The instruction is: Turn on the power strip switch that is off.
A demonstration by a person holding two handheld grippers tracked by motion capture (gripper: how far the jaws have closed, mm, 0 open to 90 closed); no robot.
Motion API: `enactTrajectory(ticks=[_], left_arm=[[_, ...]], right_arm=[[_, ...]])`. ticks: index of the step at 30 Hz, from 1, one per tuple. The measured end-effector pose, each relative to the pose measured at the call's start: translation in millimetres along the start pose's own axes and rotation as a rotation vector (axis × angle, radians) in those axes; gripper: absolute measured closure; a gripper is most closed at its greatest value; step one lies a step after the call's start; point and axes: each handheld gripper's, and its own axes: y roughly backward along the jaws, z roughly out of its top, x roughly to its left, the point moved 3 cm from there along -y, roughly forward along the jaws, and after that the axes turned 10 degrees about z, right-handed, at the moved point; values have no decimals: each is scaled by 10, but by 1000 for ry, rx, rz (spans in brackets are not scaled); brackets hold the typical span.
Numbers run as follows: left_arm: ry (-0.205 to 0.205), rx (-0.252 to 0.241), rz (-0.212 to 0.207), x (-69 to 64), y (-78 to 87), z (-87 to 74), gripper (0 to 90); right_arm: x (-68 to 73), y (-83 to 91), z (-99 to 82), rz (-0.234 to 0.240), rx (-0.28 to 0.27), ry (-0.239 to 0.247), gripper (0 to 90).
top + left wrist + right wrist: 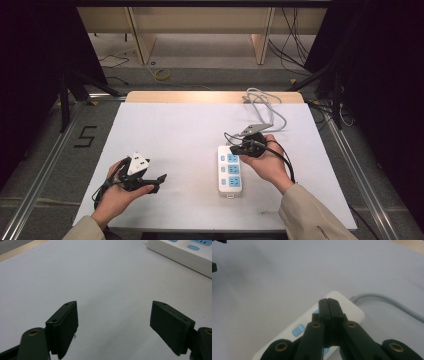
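Note:
A white power strip with blue sockets lies on the white table, its grey cord running off toward the back. My right gripper hangs over the strip's far end with its jaws pressed together and nothing between them. In the right gripper view the shut jaws cover the strip's top near a blue button, close to where the cord leaves the strip. My left gripper rests at the table's front left, open and pointing right. Its pads stand wide apart over bare table, the strip far ahead.
The white table top has a wooden strip along its far edge. Beyond it are a floor with loose cables and wooden furniture legs. Dark stands flank both sides.

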Motion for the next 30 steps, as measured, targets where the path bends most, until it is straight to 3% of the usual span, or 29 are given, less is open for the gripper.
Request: enactTrajectory(ticks=[30], left_arm=[[-9,-3,-4,-5,6,2,228]], right_arm=[[-4,-220,91,14,59,25,900]])
